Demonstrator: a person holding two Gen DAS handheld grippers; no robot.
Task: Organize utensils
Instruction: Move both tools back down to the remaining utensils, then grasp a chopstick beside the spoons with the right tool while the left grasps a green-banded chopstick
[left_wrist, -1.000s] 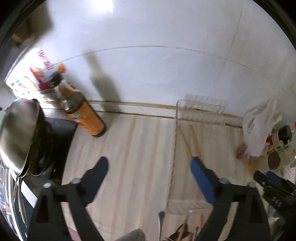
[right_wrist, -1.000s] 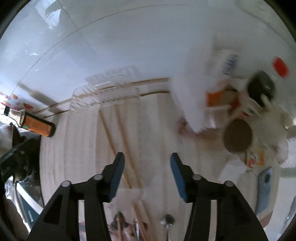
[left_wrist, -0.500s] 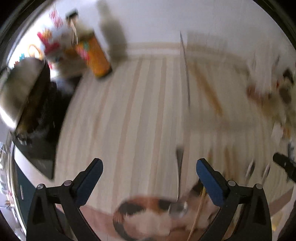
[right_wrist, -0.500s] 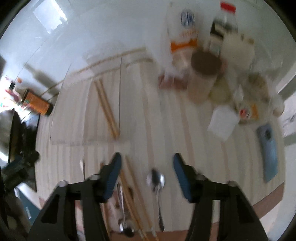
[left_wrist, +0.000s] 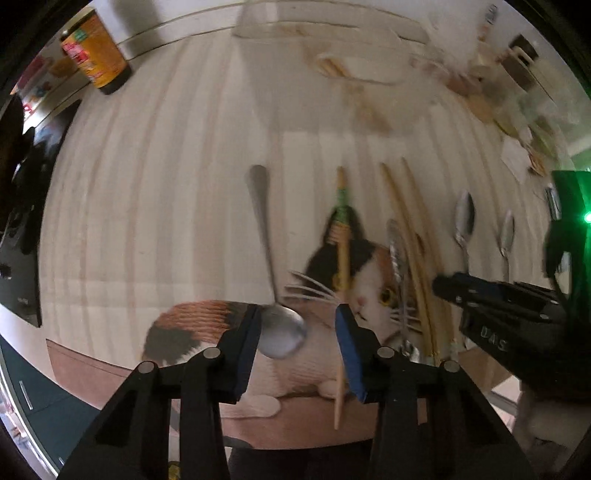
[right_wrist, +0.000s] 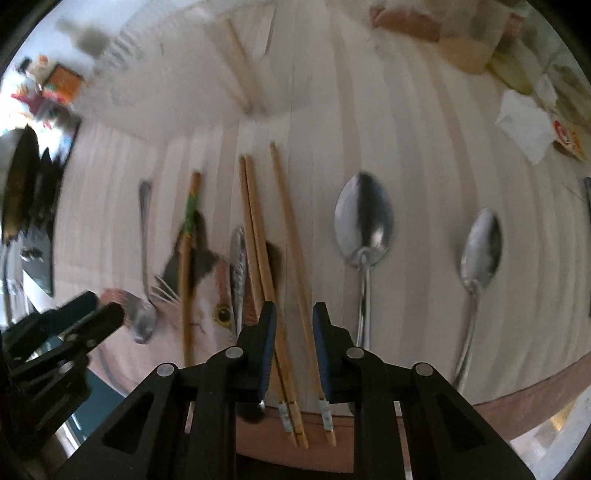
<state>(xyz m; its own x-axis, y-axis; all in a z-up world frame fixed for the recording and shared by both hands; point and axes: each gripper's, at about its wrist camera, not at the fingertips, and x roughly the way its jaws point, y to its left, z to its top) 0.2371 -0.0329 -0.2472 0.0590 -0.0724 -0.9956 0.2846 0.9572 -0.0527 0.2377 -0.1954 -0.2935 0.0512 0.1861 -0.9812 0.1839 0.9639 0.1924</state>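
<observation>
Right wrist view: right hand-held gripper (right_wrist: 294, 319) closing around chopsticks (right_wrist: 295, 258), pad contact hidden.

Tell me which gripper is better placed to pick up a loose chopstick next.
Right. The right gripper is closing with the single chopstick between its jaws and the chopstick pair just left of it. The left gripper is closing around the spoon bowl instead.
</observation>
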